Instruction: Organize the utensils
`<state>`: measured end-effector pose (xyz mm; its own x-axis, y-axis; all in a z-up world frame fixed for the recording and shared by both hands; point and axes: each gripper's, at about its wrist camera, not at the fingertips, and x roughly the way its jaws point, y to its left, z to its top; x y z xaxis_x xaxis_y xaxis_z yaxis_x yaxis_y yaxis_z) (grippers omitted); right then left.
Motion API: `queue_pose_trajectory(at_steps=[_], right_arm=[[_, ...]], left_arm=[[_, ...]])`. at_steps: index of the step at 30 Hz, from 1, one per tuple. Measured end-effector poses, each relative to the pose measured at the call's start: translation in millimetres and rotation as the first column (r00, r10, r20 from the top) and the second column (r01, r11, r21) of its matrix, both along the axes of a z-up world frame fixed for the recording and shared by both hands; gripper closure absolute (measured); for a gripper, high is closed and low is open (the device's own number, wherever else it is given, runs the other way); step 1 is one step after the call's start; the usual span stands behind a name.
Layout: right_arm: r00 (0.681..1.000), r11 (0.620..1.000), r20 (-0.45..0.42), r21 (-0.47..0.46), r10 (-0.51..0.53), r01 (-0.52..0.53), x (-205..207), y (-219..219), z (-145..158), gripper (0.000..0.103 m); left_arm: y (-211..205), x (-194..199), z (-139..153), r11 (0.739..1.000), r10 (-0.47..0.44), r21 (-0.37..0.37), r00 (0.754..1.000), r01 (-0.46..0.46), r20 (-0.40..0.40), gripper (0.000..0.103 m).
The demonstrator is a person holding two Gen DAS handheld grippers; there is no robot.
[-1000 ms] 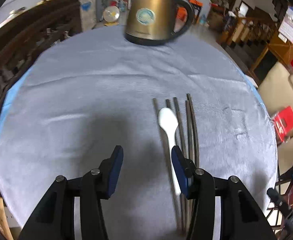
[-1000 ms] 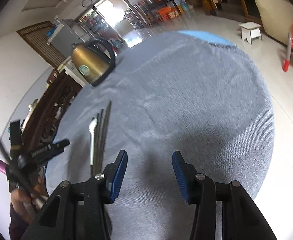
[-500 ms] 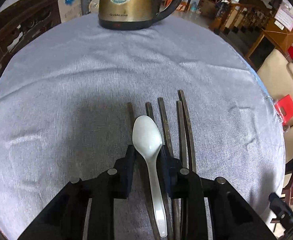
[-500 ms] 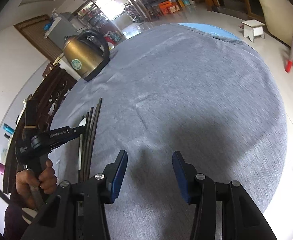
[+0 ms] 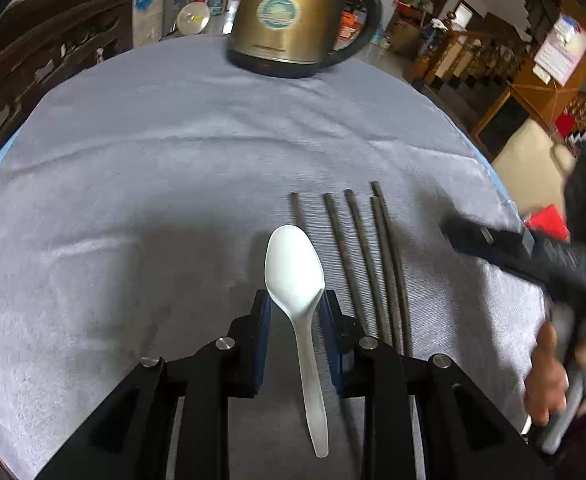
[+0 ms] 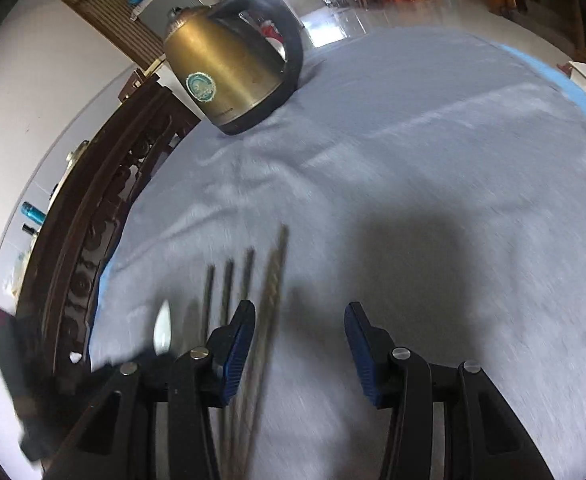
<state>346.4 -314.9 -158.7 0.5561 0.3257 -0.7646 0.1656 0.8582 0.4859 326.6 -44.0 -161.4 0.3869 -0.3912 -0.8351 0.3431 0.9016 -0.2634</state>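
Note:
A white plastic spoon (image 5: 295, 272) sits between the blue pads of my left gripper (image 5: 295, 308), which is shut on the lower part of its bowl. Its handle runs back under the gripper. Several dark chopsticks (image 5: 373, 264) lie side by side on the grey cloth just right of the spoon. In the right wrist view the chopsticks (image 6: 249, 292) run beside the left finger of my right gripper (image 6: 299, 344), which is open and low over the cloth with the rightmost sticks just inside its gap. The right gripper (image 5: 533, 256) shows blurred at the right of the left wrist view.
A brass-coloured electric kettle (image 5: 293, 16) (image 6: 229, 68) stands at the far side of the round table (image 5: 133, 160). A dark carved wooden chair back (image 6: 93, 240) runs along the table's left edge. A person's hand (image 5: 549, 380) holds the right tool.
My left gripper closed on the spoon's bowl and drew it left, off the chopsticks. My right gripper swung left across the cloth until it stood over the chopsticks, jaws unchanged.

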Motion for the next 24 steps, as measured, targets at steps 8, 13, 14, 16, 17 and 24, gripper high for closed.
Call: queue_pose_trajectory(at_steps=[8, 13, 14, 16, 17, 24], right_arm=[[0.993, 0.996, -0.117, -0.086, -0.015, 0.005, 73, 23, -10, 0.062], [0.984, 0.985, -0.176, -0.171, -0.030, 0.000, 88, 31, -15, 0.069], [0.982, 0.985, -0.188, -0.172, -0.032, -0.001, 90, 33, -16, 0.073], [0.979, 0.981, -0.201, -0.192, -0.025, -0.015, 92, 38, -15, 0.080], [0.977, 0.982, -0.211, -0.189, -0.015, -0.026, 94, 40, -16, 0.083], [0.974, 0.936, -0.225, -0.348, -0.019, -0.062, 98, 63, -16, 0.095]], left_arm=[[22, 14, -8, 1.000, 0.025, 0.002, 0.999, -0.025, -0.029, 0.076], [22, 23, -17, 0.998, 0.034, 0.053, 0.997, -0.031, -0.069, 0.076], [20, 25, -17, 0.997, 0.036, 0.067, 0.996, -0.030, -0.081, 0.076], [19, 30, -16, 0.997, 0.041, 0.065, 0.993, -0.034, -0.114, 0.069], [19, 34, -15, 0.997, 0.055, 0.061, 0.990, -0.047, -0.129, 0.057], [5, 51, -15, 0.988, 0.093, 0.132, 0.990, -0.079, -0.106, 0.049]])
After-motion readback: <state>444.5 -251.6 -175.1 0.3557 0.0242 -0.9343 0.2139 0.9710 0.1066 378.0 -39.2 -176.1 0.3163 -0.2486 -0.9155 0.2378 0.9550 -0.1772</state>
